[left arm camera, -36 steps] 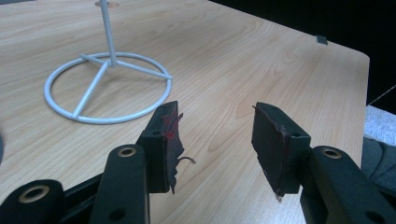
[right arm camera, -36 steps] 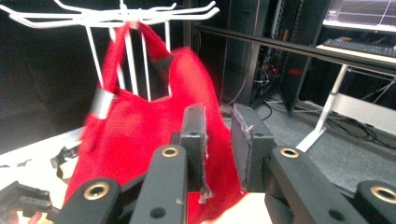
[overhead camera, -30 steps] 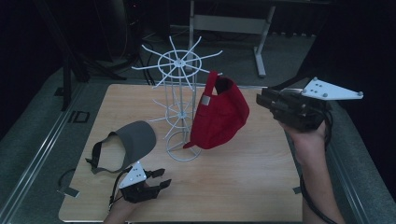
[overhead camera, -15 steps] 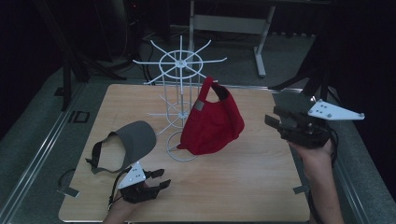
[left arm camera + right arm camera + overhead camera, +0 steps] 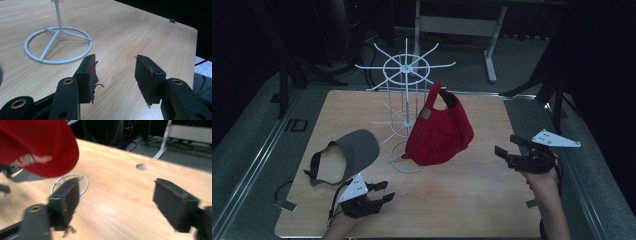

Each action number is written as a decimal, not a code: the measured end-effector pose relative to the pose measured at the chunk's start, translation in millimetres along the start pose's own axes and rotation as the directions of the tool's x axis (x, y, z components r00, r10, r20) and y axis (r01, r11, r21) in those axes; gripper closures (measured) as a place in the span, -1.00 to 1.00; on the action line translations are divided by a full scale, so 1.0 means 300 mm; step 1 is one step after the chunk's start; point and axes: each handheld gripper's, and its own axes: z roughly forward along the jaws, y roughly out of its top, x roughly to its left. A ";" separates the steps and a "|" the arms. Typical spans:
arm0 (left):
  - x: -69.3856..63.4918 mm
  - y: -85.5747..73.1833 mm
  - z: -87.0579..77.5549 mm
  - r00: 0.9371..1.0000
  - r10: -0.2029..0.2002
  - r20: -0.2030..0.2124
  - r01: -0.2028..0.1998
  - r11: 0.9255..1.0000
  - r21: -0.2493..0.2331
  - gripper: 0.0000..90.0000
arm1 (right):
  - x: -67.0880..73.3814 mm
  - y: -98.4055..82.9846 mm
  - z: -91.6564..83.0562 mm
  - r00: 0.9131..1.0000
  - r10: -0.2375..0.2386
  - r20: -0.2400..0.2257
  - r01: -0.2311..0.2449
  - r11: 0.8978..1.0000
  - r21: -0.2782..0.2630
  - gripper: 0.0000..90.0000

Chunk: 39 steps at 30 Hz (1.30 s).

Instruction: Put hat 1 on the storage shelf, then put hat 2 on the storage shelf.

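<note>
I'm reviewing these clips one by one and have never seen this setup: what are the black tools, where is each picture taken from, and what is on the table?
A person sits at a wooden table and holds a hand-operated two-jaw tool in each hand. The high view looks down from above: the left gripper rests low near the table's front edge, and the right gripper is at the right side. Each of the other two pictures comes from a camera riding on one gripper, looking along its black jaws. A white wire rack stands on the table with a red cap hanging on it; a grey visor lies at the left. Both grippers are open and hold nothing; the right one's jaws have just been opening.
</note>
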 end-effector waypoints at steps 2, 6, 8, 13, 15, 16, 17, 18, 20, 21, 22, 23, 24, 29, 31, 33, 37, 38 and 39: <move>0.000 -0.001 0.000 1.000 0.000 -0.001 0.000 1.000 0.001 0.16 | -0.014 -0.037 0.011 1.000 0.002 0.023 -0.002 1.000 0.012 -0.60; 0.001 -0.002 -0.001 1.000 0.000 -0.001 0.000 1.000 0.001 0.16 | -0.043 -0.111 0.033 0.998 0.049 0.036 -0.051 0.998 0.035 -0.64; 0.001 -0.002 0.000 1.000 -0.002 0.000 0.002 1.000 0.001 0.16 | -0.053 -0.147 0.043 0.998 0.052 0.037 -0.054 0.997 0.048 -0.64; 0.001 -0.004 0.001 1.000 -0.004 0.000 0.004 1.000 0.004 0.16 | -0.071 -0.227 0.064 0.996 0.060 0.064 -0.065 0.995 0.081 -0.63; 0.003 -0.004 0.000 1.000 -0.004 -0.001 0.004 1.000 0.005 0.16 | -0.078 -0.264 0.069 0.994 0.062 0.089 -0.070 0.993 0.092 -0.63; 0.003 -0.005 0.000 1.000 -0.006 -0.001 0.006 1.000 0.005 0.16 | -0.082 -0.276 0.070 0.993 0.064 0.097 -0.073 0.993 0.091 -0.63; 0.004 -0.005 0.001 1.000 -0.006 -0.002 0.006 1.000 0.006 0.16 | -0.088 -0.296 0.071 0.992 0.071 0.103 -0.080 0.993 0.087 -0.63; 0.004 -0.006 0.001 1.000 -0.008 -0.001 0.008 1.000 0.007 0.16 | -0.092 -0.311 0.071 0.990 0.071 0.121 -0.082 0.993 0.089 -0.63; 0.005 -0.007 0.001 1.000 -0.009 -0.002 0.009 1.000 0.007 0.16 | -0.100 -0.335 0.071 0.986 0.068 0.151 -0.083 0.992 0.094 -0.63; 0.005 -0.007 0.002 1.000 -0.006 -0.004 0.006 1.000 0.009 0.16 | -0.105 -0.353 0.069 0.984 0.072 0.163 -0.086 0.993 0.086 -0.64; 0.005 -0.007 0.001 1.000 -0.007 -0.004 0.007 1.000 0.007 0.16 | -0.109 -0.366 0.068 0.982 0.066 0.179 -0.082 0.993 0.082 -0.65; 0.005 -0.007 0.001 1.000 -0.007 -0.004 0.007 1.000 0.008 0.16 | -0.112 -0.378 0.066 0.979 0.067 0.190 -0.083 0.993 0.079 -0.64; 0.005 -0.007 0.002 1.000 -0.005 -0.006 0.005 1.000 0.010 0.16 | -0.115 -0.390 0.063 0.978 0.072 0.195 -0.087 0.994 0.073 -0.64; 0.005 -0.007 0.001 1.000 -0.008 -0.004 0.008 1.000 0.012 0.16 | -0.125 -0.434 0.051 0.971 0.074 0.226 -0.096 0.991 0.090 -0.63; 0.007 -0.007 0.002 1.000 -0.011 -0.001 0.011 1.000 0.012 0.16 | -0.127 -0.446 0.044 0.970 0.071 0.232 -0.093 0.992 0.089 -0.63; 0.010 -0.003 0.004 1.000 -0.007 -0.002 0.007 1.000 0.015 0.16 | -0.127 -0.454 0.035 0.968 0.076 0.238 -0.098 0.992 0.084 -0.63; 0.012 0.003 -0.003 1.000 -0.008 -0.005 0.008 1.000 0.010 0.16 | -0.121 -0.470 0.027 0.965 0.072 0.251 -0.092 0.993 0.072 -0.63; 0.014 0.004 -0.007 1.000 -0.006 -0.006 0.006 1.000 0.015 0.16 | -0.120 -0.473 0.025 0.964 0.072 0.257 -0.092 0.993 0.068 -0.63; 0.015 0.003 -0.010 1.000 -0.004 -0.012 0.004 1.000 0.018 0.16 | -0.120 -0.475 0.024 0.962 0.076 0.261 -0.096 0.993 0.063 -0.63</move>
